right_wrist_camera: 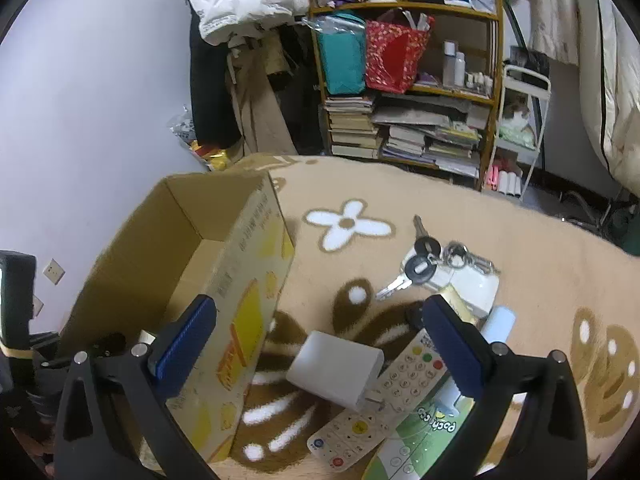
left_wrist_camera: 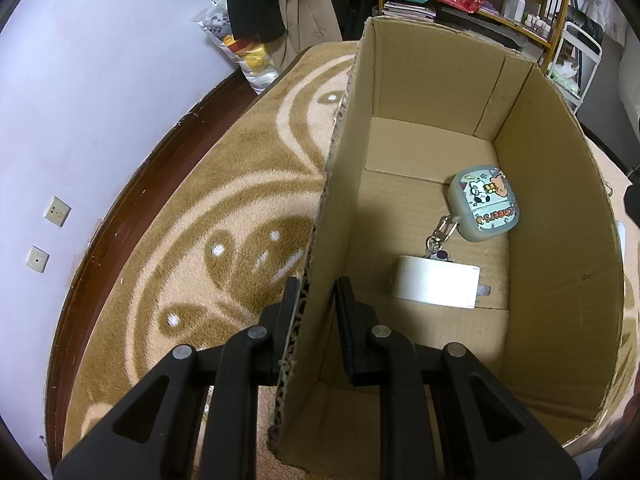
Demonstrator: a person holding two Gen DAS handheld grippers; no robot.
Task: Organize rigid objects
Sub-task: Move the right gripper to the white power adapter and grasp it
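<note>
The left gripper [left_wrist_camera: 316,300] has its fingers closed on the near side wall of the cardboard box [left_wrist_camera: 560,240], one finger outside and one inside, which steadies the box on the patterned blanket [left_wrist_camera: 224,216]. Inside the box lie a white charger [left_wrist_camera: 436,286] and an earbud case [left_wrist_camera: 482,204] on a keyring clip.

The right gripper [right_wrist_camera: 320,344] hovers just beside the box with its fingers spread wide and holding nothing. Directly between them, right of the box, sits a second white charger block [right_wrist_camera: 336,374], resting partly on a remote control [right_wrist_camera: 380,396]; beyond it lies a bunch of keys [right_wrist_camera: 420,266].

To do the pick well, the fingers should likely descend square to the block's flat sides and close on its body, clear of the prongs, which seem to point towards the remote. Lift straight up so the remote is not dragged, then carry the block over the box's near wall and release low, into bare floor away from the case.
</note>
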